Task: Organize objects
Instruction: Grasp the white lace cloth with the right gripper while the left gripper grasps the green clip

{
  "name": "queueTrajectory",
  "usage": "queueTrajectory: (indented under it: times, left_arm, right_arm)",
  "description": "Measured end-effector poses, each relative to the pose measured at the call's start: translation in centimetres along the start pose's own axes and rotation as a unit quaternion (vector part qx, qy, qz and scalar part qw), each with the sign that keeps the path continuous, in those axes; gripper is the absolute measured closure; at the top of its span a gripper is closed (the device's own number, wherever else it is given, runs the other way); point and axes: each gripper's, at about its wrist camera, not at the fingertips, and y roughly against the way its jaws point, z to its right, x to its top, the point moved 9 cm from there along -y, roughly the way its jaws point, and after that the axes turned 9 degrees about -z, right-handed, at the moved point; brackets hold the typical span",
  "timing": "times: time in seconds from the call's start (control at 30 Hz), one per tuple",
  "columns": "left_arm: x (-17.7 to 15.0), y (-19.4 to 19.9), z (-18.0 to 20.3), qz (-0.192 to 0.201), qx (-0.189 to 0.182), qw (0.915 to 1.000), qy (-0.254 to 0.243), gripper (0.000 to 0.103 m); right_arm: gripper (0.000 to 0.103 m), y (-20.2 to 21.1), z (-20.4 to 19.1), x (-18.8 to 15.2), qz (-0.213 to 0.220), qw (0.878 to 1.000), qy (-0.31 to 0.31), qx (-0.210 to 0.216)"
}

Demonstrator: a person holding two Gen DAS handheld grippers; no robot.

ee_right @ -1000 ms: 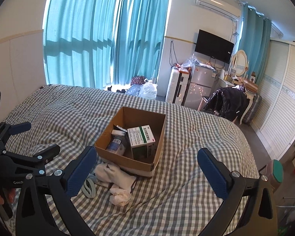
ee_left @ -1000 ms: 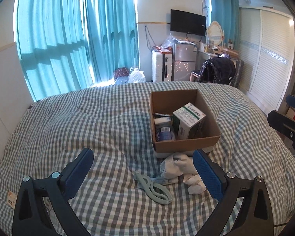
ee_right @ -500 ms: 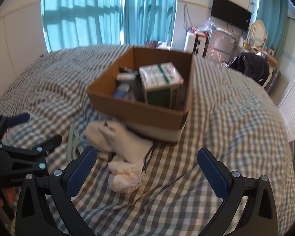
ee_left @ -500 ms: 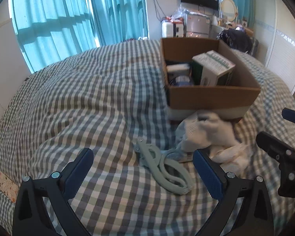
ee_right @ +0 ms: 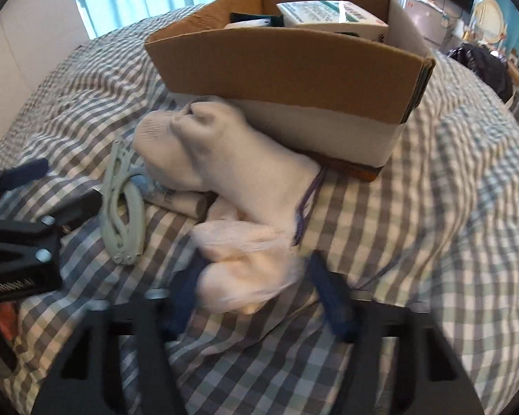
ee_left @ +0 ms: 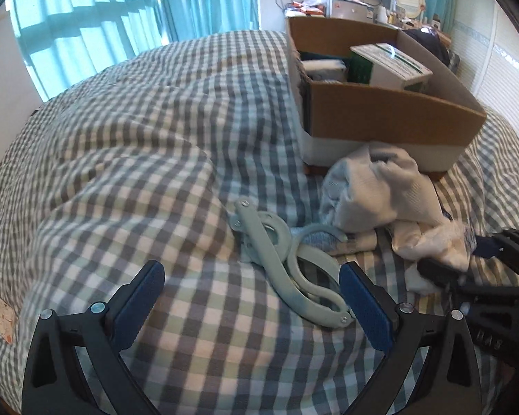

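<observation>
Left wrist view is showing a checked bedspread (ee_left: pixel 121 173) under teal curtains (ee_left: pixel 121 17), carrying one cardboard box (ee_left: pixel 380 114), one pale clip (ee_left: pixel 287 269) and perhaps two white socks (ee_left: pixel 380 190); left gripper (ee_left: pixel 249 297) is spreading wide, right gripper (ee_right: pixel 256 287) is straddling a sock, blurred.

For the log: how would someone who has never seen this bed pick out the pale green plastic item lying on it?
Start at the cardboard box on the checked bedspread; a heap of white socks lies against its near side. Beside that heap, towards the open left hand-held gripper, lies the folding hanger. It is the only hard, pale green piece with curved loops; its neighbours are soft white cloth.
</observation>
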Motion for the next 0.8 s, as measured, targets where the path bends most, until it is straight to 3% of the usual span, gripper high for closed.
queueTrajectory:
  times: [0.03, 0.13, 0.33, 0.53, 0.63, 0.7, 0.77, 0.8]
  left_arm:
    - [-0.1, -0.1, 0.2, -0.001, -0.002, 1.0000, -0.002, 0.000]
    - [-0.3, -0.5, 1.3, -0.011, -0.015, 0.9998, -0.007, 0.000]
    - [-0.2, -1.9, 1.9, -0.022, -0.018, 0.9991, 0.032, 0.000]
    - [0.1, -3.7, 3.6, -0.034, -0.009, 0.9992, 0.021, 0.002]
    - [-0.3, -4.9, 4.3, -0.041, 0.015, 0.9991, -0.005, 0.013]
    - [-0.7, -5.2, 4.9, -0.044, 0.014, 0.9988, -0.017, 0.021]
    - [-0.9, -5.0, 5.2, -0.044, 0.002, 0.9988, -0.022, 0.036]
    - [-1.1, -4.9, 5.4, -0.046, -0.005, 0.9986, -0.024, 0.036]
  right_arm:
    - [0.072, 0.2, -0.1, -0.1, 0.003, 1.000, -0.002, 0.006]
    - [0.080, 1.4, 0.6, -0.6, 0.024, 0.999, -0.015, -0.015]
    - [0.084, 4.4, 1.9, -0.5, 0.064, 0.997, -0.038, -0.019]
    - [0.084, 5.6, 2.4, -0.4, 0.085, 0.995, -0.041, -0.018]
    - [0.084, 6.1, 2.5, -0.4, 0.093, 0.995, -0.044, -0.016]
    - [0.084, 6.0, 2.5, -0.3, 0.093, 0.994, -0.048, -0.014]
    - [0.084, 5.9, 2.5, -0.3, 0.091, 0.994, -0.053, -0.014]
    - [0.084, 6.0, 2.5, -0.5, 0.091, 0.994, -0.053, -0.014]
